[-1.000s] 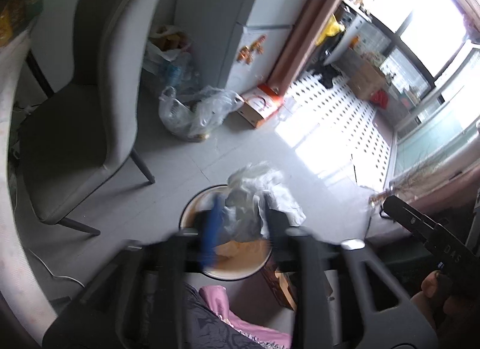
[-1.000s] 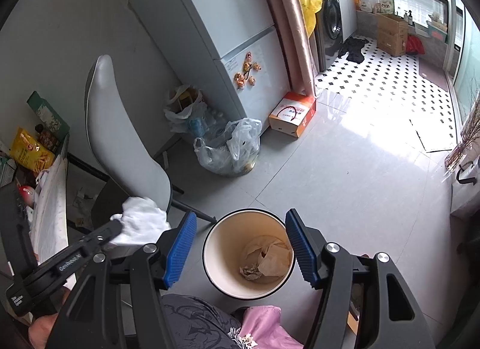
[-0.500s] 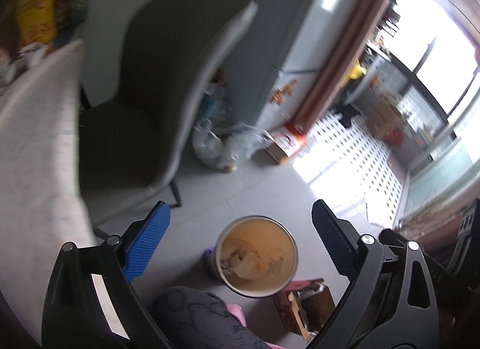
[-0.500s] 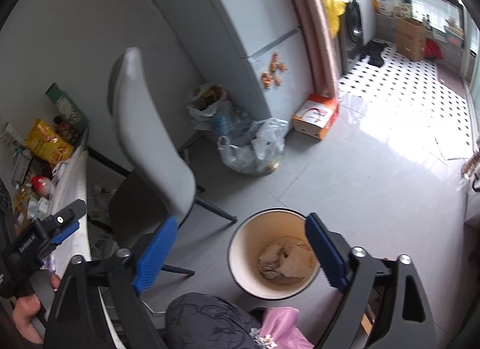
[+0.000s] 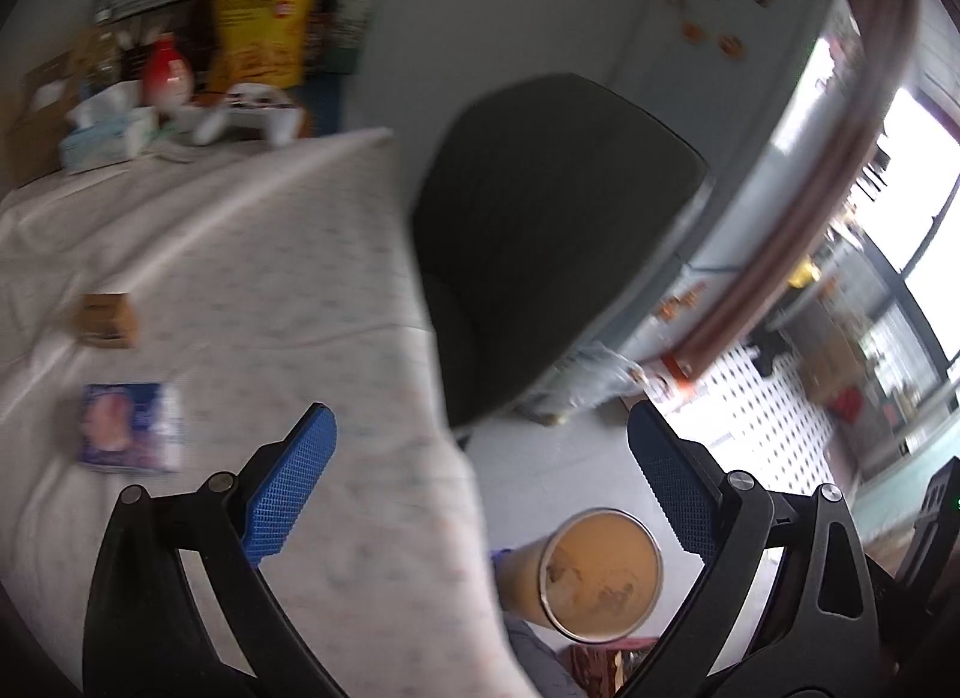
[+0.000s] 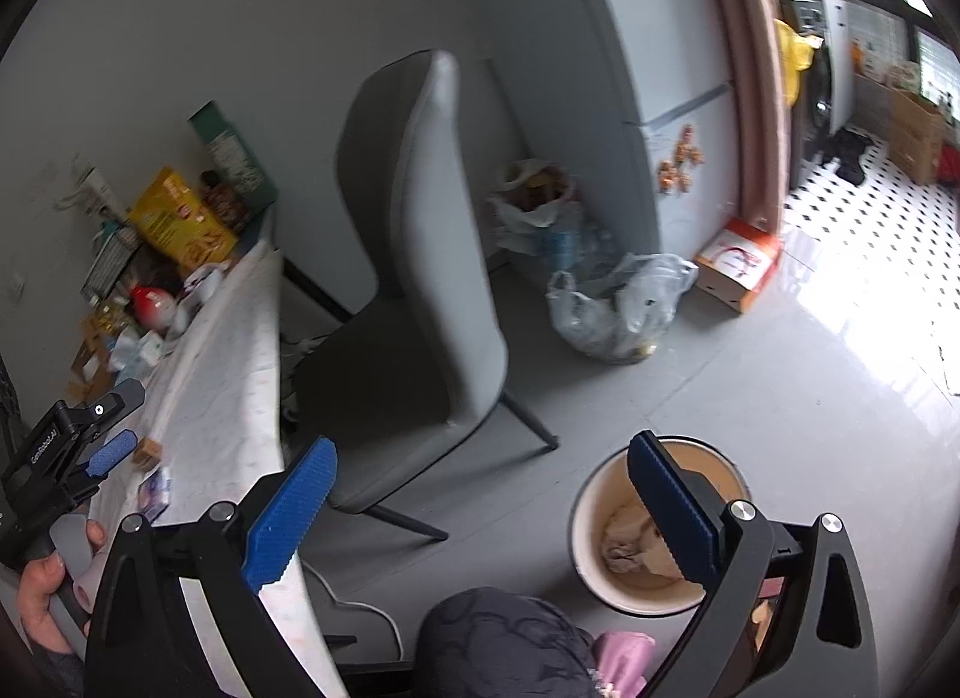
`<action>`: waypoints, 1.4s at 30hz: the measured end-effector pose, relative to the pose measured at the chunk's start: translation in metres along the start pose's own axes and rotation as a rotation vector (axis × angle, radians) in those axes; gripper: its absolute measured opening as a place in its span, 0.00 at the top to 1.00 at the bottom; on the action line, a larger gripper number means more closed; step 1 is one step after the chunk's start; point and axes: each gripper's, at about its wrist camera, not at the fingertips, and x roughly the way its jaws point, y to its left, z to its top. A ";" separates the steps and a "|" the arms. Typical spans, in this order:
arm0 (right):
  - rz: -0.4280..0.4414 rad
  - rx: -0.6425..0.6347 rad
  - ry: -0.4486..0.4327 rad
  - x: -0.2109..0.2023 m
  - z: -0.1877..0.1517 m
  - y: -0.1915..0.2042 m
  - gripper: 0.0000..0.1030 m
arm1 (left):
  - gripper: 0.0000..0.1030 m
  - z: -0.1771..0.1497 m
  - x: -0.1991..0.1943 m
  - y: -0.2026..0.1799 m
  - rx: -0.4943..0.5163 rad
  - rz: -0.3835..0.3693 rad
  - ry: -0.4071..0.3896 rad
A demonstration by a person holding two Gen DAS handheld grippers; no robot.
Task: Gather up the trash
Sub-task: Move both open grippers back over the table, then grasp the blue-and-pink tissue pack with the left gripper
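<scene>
Crumpled paper already in round cream bin (image 6: 654,542); both claws, left (image 5: 480,482) and right (image 6: 480,509), wide open, empty; small brown box (image 5: 107,319) and blue packet (image 5: 129,427) remain on white-clothed desk (image 5: 252,254).

Black left gripper (image 5: 480,488), blue ribbed jaws, apparently silver screws.

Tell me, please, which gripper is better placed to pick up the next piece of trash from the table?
Left. The left gripper, open and empty, faces the table near the blue packet; the right gripper hangs beside the bin.
</scene>
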 end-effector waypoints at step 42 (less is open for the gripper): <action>0.134 -0.330 0.131 0.067 -0.031 0.192 0.07 | 0.46 -0.029 0.026 0.172 -0.096 0.330 0.080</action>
